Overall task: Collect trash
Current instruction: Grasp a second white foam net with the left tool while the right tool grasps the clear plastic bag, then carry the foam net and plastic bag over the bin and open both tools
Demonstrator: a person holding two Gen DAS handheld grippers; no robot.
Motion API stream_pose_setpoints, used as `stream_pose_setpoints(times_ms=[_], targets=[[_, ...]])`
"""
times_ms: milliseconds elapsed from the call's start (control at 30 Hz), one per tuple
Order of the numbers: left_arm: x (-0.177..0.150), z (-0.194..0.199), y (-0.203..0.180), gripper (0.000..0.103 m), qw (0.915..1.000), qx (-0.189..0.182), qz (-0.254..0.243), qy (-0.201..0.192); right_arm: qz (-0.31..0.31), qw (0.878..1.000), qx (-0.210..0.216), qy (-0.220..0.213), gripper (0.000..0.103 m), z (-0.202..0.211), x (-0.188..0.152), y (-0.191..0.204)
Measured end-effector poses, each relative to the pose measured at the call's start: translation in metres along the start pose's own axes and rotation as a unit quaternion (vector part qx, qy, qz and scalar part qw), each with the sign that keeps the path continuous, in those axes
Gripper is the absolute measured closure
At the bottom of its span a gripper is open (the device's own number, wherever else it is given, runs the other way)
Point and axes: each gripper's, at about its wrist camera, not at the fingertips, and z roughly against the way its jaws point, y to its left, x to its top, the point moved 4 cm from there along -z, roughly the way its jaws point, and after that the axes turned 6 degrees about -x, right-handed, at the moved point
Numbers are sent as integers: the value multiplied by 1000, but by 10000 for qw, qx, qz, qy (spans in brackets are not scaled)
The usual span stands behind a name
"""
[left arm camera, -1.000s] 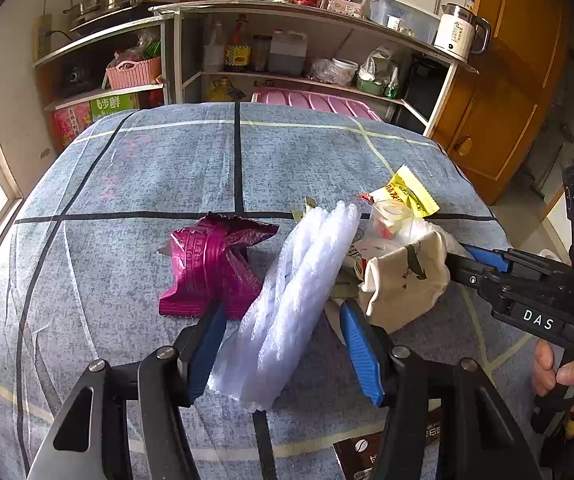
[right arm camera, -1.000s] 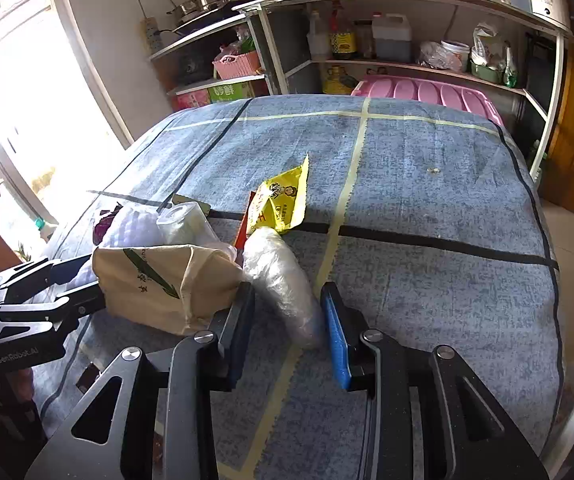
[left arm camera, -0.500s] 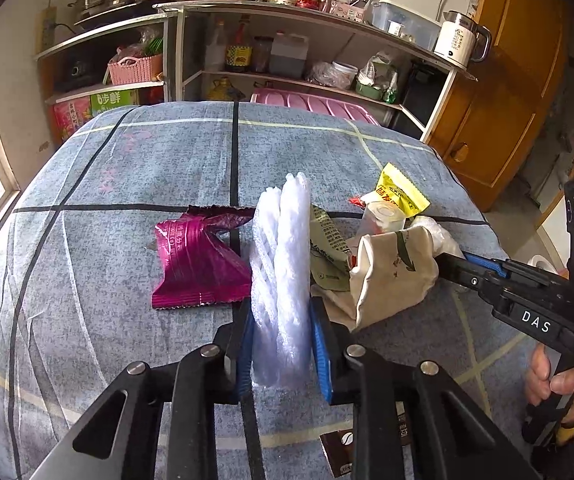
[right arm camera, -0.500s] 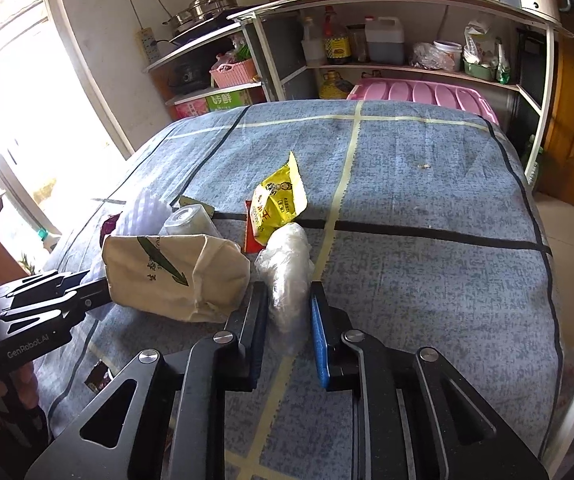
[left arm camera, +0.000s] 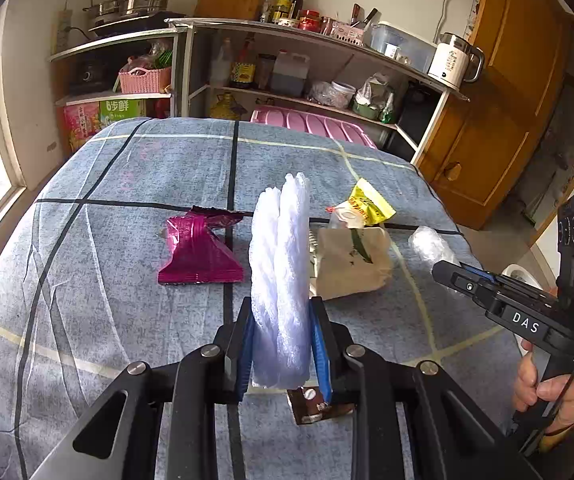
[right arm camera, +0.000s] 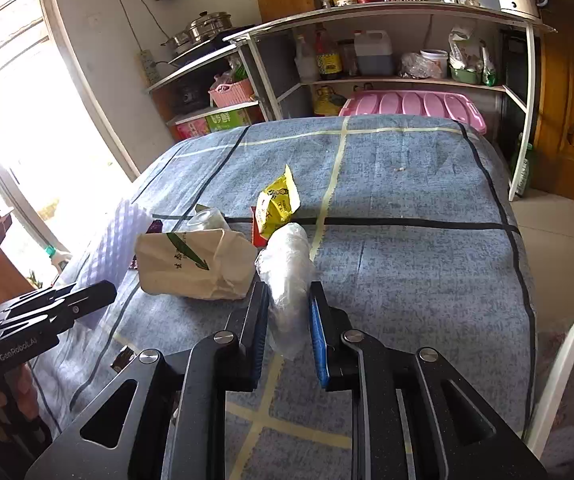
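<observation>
My left gripper [left arm camera: 281,314] is shut on a white foam net sleeve [left arm camera: 281,256] and holds it upright above the blue checked tablecloth [left arm camera: 127,208]. My right gripper [right arm camera: 289,300] is shut on a crumpled clear plastic bag [right arm camera: 287,268], lifted off the cloth; the bag also shows in the left wrist view [left arm camera: 431,242]. On the cloth lie a magenta wrapper [left arm camera: 197,250], a beige paper bag [right arm camera: 195,264], a yellow snack packet [right arm camera: 277,202] and a clear cup [right arm camera: 209,218]. A brown wrapper [left arm camera: 317,404] lies under my left gripper.
Metal shelves [right arm camera: 387,40] with bottles, pots and a white kettle [left arm camera: 453,60] stand behind the table. A pink crate lid [right arm camera: 411,106] sits at the far edge. A wooden cabinet [left arm camera: 499,120] is at the right. A white rim [right arm camera: 563,360] shows at the lower right.
Both grippers closed on their items and lifted them. The foam sleeve went from tilted to upright. The right gripper drew the plastic bag up and away from the paper bag.
</observation>
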Motion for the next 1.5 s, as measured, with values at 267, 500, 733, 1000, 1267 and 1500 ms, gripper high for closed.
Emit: stream_pose_setpoints(times_ms=[267, 500, 733, 1000, 1267, 1500], targets=[[-2, 23, -34, 77, 9996, -111, -171, -209, -122, 9997, -9, -218, 82, 36, -14, -2], [-7, 33, -84, 77, 9974, -441, -500, -285, -389, 9979, -78, -508, 82, 80, -21, -20], [-9, 26, -135, 77, 9930, -818, -816, -234, -655, 9948, -263, -736, 82, 116, -28, -51], [-11, 10, -190, 77, 9856, -1232, -1155, -91, -1009, 9880, -747, -902, 82, 151, -38, -99], [-18, -14, -250, 77, 9734, -1736, -1482, 167, -1310, 9781, -1289, -974, 82, 183, -56, -151], [-35, -35, -292, 77, 9634, -1998, -1728, 460, -1482, 9700, -1695, -913, 82, 197, -75, -187]])
